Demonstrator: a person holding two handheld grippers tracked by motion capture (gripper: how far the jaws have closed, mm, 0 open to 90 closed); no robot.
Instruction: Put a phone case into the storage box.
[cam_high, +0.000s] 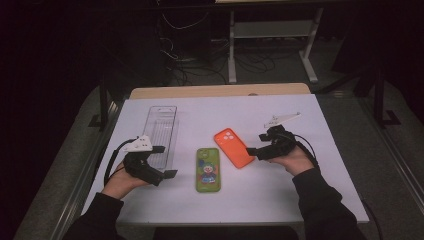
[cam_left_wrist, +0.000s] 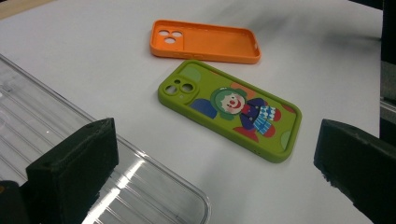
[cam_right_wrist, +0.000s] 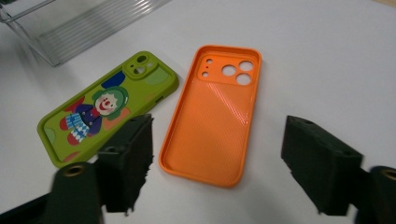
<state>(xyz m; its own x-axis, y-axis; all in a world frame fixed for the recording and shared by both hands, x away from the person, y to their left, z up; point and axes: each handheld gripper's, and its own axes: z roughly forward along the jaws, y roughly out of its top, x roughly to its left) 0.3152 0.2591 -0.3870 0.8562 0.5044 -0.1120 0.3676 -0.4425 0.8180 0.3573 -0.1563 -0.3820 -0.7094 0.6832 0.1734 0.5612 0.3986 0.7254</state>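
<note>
While both forearms come in from the bottom of the high view, the right hand (cam_high: 295, 159) sits at about 3 o'clock on the white table (cam_high: 300, 200), wrist bent so its right gripper (cam_high: 251, 152) points level toward 9 o'clock. Its tips are right at the near end of the orange phone case (cam_high: 233, 147), which lies inside-up, a bit tilted, around the table's middle. In the right gripper view the jaws are spread, one on each side of the case's near end, nothing pinched; can't tell if a pad brushes the rim.

The left hand (cam_high: 120, 181) rests at about 8 o'clock, palm low, and its left gripper (cam_high: 166, 161) aims toward 3 o'clock. Those jaws stand wide apart too, holding nothing. One jaw hangs over the corner of the clear plastic tray (cam_high: 161, 131), which lies at 10 o'clock with its long side running away from the person.

Between the two grippers, at roughly 6 o'clock from the orange case and just beside it, the green phone case (cam_high: 208, 169) with a clown picture lies flat, back up, not touched by anything.
</note>
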